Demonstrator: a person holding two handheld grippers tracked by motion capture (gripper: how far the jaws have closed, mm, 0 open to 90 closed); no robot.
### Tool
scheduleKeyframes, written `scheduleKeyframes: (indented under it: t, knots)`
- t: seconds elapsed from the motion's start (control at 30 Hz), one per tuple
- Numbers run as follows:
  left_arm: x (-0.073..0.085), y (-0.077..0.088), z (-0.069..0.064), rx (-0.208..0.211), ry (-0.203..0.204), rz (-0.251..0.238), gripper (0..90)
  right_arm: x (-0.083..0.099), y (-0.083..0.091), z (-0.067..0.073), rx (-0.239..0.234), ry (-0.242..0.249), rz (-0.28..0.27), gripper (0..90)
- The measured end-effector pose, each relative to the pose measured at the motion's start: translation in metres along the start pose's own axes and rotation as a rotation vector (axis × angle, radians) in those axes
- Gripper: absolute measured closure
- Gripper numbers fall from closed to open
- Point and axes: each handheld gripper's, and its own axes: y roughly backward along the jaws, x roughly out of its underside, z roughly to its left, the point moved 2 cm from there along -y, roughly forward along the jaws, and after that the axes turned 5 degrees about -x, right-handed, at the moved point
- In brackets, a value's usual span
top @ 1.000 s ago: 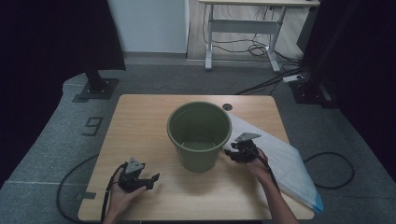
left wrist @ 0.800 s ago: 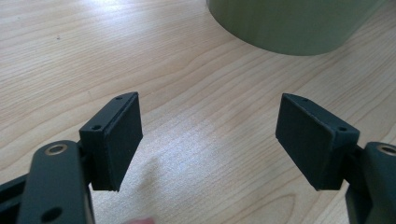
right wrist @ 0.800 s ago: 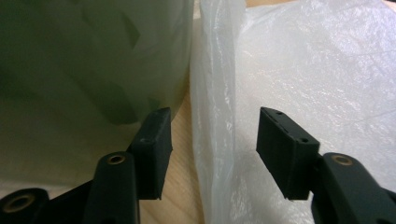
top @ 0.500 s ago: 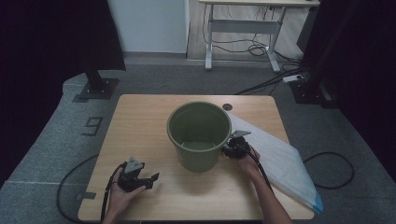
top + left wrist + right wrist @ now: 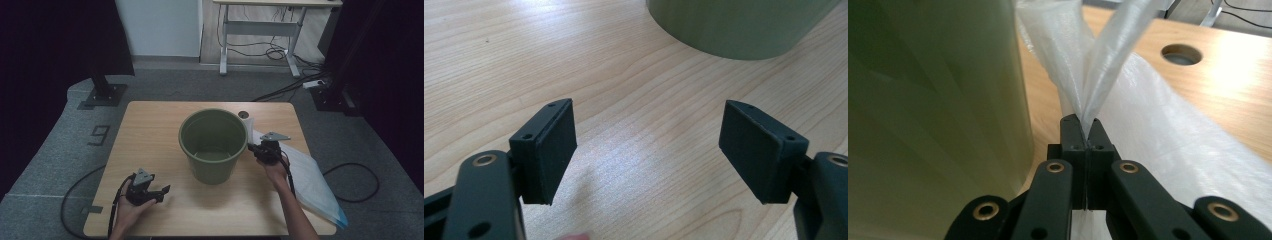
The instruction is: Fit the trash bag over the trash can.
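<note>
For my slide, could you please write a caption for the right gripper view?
Right hand-held gripper shut on a fold of the clear plastic bag, beside the green bucket.

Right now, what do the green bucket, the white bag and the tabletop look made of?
Green bucket: likely moulded plastic, matte olive, smooth walls without seams. White bag: thin translucent plastic film, slightly glossy; it creases and lets light through where the right gripper pinches it. Tabletop: light wood grain, satin sheen; solid wood or laminate can't be told.
</note>
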Motion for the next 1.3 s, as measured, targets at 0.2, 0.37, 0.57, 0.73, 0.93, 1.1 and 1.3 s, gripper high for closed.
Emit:
scheduleKeyframes:
  t: [0.2,0.37,0.57,0.73,0.93,1.1,1.3]
  knots:
    - [0.000,0.000,0.001,-0.006,0.003,0.001,22.7,-0.017,0.031,-0.005,0.001,-0.032,-0.107,88.5]
    - [0.000,0.000,0.000,-0.010,0.003,-0.001,22.6,-0.037,0.061,-0.003,0.015,-0.027,-0.212,88.5]
    - [0.000,0.000,0.001,-0.013,0.009,-0.005,22.6,-0.057,0.093,0.003,0.007,-0.019,-0.320,88.5]
    - [0.000,0.000,0.001,-0.011,0.013,-0.005,22.6,-0.071,0.113,0.010,-0.006,-0.009,-0.388,88.6]
    - [0.000,0.000,0.001,-0.012,0.012,-0.004,22.6,-0.095,0.132,0.028,-0.028,0.036,-0.447,88.6]
    - [0.000,0.001,0.001,-0.013,0.012,-0.003,22.6,-0.112,0.133,0.061,-0.098,0.100,-0.450,88.5]
    - [0.000,0.001,0.002,-0.014,0.013,-0.005,22.6,-0.111,0.112,0.090,-0.164,0.144,-0.396,88.5]
